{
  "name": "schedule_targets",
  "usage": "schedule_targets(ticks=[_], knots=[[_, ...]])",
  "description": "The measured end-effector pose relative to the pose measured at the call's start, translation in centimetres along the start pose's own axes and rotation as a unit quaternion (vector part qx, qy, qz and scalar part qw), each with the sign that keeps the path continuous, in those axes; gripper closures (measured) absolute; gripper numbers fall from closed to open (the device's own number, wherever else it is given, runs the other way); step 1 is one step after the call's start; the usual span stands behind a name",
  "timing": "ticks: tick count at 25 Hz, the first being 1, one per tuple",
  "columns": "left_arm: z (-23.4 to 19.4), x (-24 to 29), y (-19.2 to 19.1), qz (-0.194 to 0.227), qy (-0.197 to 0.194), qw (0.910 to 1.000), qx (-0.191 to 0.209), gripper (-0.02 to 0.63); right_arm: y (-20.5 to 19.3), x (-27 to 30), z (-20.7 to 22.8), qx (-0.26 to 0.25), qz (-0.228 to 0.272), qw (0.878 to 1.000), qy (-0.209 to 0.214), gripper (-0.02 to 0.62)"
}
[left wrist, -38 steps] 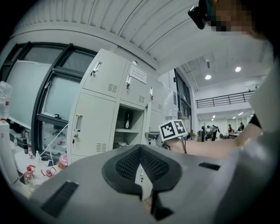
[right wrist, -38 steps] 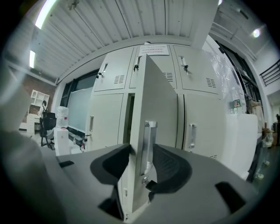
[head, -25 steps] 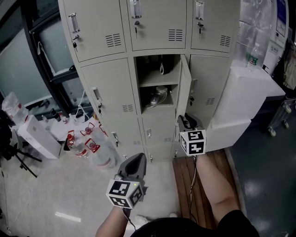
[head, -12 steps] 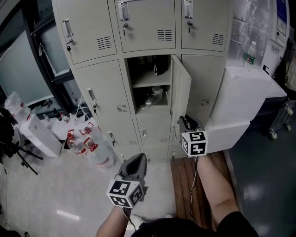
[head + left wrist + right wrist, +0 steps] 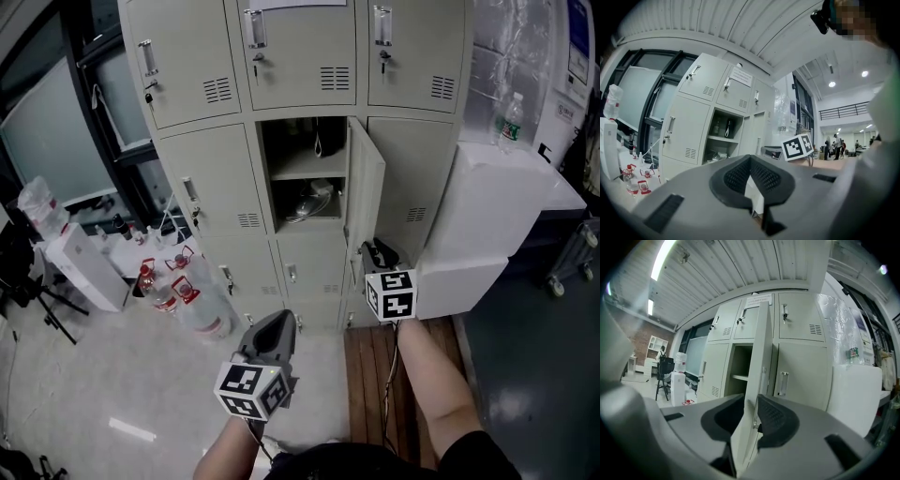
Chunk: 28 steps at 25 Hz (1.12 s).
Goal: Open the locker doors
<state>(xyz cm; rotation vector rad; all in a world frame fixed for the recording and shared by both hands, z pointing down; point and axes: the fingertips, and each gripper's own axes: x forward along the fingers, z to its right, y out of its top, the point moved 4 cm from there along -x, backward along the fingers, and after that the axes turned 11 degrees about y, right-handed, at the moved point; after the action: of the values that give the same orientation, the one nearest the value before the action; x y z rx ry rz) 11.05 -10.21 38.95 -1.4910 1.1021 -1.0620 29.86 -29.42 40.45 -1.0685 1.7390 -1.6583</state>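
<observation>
A block of beige lockers stands ahead. The middle locker door stands swung out to the right, and its compartment shows a shelf with things on it. My right gripper is at the door's lower free edge. In the right gripper view the door's edge runs between the jaws of my right gripper, which are shut on it. My left gripper hangs lower and further back over the floor, shut and holding nothing. From the left gripper view, my left gripper points level at the open compartment.
Several water bottles and a white box stand on the floor at the left. A white cabinet with a bottle on top stands right of the lockers. Wooden boards lie below the right arm.
The middle door has swung wider to the right, with the right gripper staying on its edge. The lockers sit a little further off in the head view. The left gripper stays shut.
</observation>
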Motion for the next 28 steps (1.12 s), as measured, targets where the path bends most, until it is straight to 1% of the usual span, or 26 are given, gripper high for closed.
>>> schedule_targets(ticks=[4,8,11,19,23,28], knots=[[0.1,-0.3,0.2,0.005,0.009,1.0000,0.000,0.604,-0.1,-1.2,-0.3,0.002,0.008,1.000,0.004,0.514],[0.0,-0.7,0.4,0.009,0.018,0.9998,0.002,0.604,0.3,-2.5,-1.3,-0.014,0.008,1.000,0.011,0.592],[-0.6,-1.1,0.7,0.015,0.028,0.9995,0.000,0.604,1.1,-3.2,-3.0,-0.021,0.015,0.999,0.033,0.594],[-3.7,-3.2,1.8,0.026,0.065,0.9975,0.011,0.604,4.1,-3.7,-8.1,-0.004,0.048,0.994,0.096,0.595],[-6.0,-4.6,2.4,0.029,0.085,0.9958,0.015,0.604,5.4,-3.2,-11.3,-0.003,0.057,0.991,0.125,0.595],[-10.1,-6.0,2.7,0.027,0.112,0.9933,0.014,0.604,6.9,-1.6,-16.0,-0.004,0.066,0.985,0.159,0.595]])
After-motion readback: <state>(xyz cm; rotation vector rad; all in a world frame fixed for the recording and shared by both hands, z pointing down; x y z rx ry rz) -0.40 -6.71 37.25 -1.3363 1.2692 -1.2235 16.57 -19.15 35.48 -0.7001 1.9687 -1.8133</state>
